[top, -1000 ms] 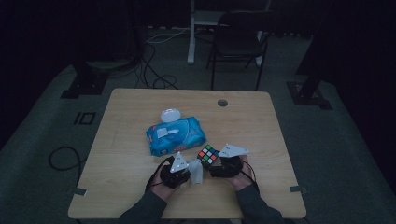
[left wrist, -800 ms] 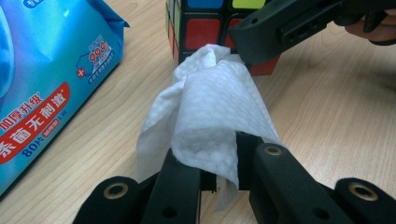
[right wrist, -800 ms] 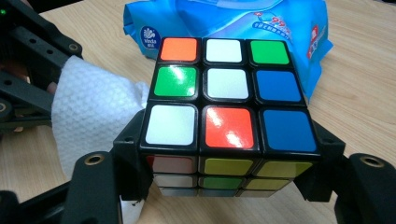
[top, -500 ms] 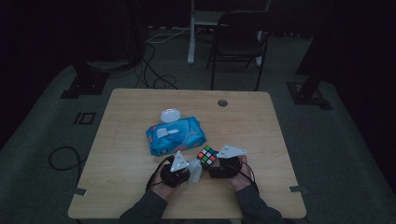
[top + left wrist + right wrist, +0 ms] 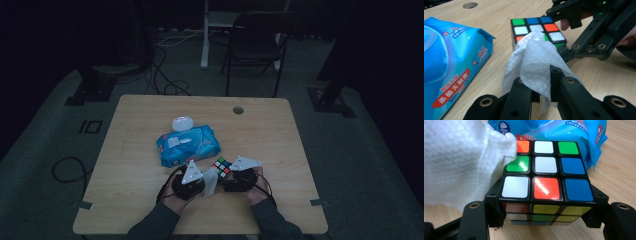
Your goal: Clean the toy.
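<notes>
**A:** White wet wipe [image 5: 534,60] pinched tight in the left gripper [image 5: 541,82], jaws nearly closed on its bunched end, loose end flopped forward onto the near corner of the puzzle cube [image 5: 544,177]. The right gripper [image 5: 544,220] has the cube squeezed between its jaws about half open, one pad on each side, sitting on the table [image 5: 280,130].

**B:** Anything move compared to a second ago?

**A:** Honestly, barely. In the high view both hands sit in the same spot as in the earlier shots, the cube's the same, and neither grip has changed. The wipe is on the cube's top face, at the edge nearest the left gripper.

**B:** So mid-wipe and paused?

**A:** That's my read. Contact is made but most of the top face beyond the wipe looks uncovered, so I'd say the cleaning has hardly got going. The blue wipes pack [image 5: 188,145] lies just past the left gripper's tips, well clear of the action.
</notes>
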